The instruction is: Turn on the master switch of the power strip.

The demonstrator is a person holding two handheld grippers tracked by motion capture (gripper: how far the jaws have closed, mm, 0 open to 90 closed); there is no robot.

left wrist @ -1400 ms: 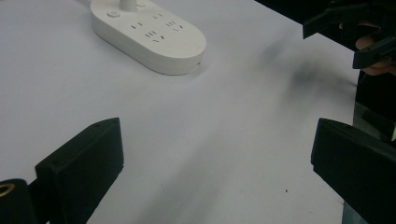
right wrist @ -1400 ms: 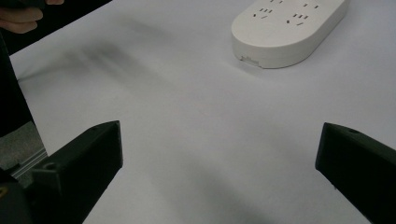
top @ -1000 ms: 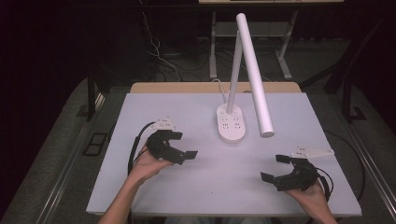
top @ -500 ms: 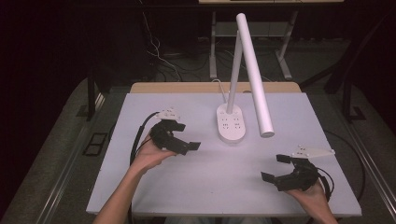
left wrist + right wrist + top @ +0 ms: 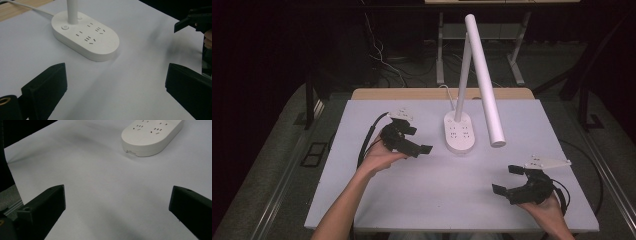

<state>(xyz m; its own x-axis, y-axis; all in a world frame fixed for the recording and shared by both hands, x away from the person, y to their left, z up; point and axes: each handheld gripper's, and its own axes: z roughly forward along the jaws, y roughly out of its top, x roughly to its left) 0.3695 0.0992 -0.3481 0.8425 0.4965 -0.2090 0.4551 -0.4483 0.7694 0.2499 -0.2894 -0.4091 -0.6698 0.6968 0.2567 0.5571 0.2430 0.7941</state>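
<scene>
Across the white table (image 5: 412, 200) lay wide bare room on every side, its near edge by the person's forearms and its far edge meeting a wooden strip (image 5: 412, 93). One thing stood on it: a white desk lamp whose oval base (image 5: 458, 132) carries power sockets, set toward the far middle, with its tube head (image 5: 484, 82) slanting out to the right above the surface. One left gripper (image 5: 410, 140) hovered just beside the base's left end, jaws spread wide and holding nothing; in the left gripper view the base (image 5: 86, 37) sat ahead and left of the gap between them. One right gripper (image 5: 510, 179) stayed near the table's right front corner, well apart from the lamp, jaws likewise spread and empty, the base (image 5: 151, 136) far ahead.
</scene>
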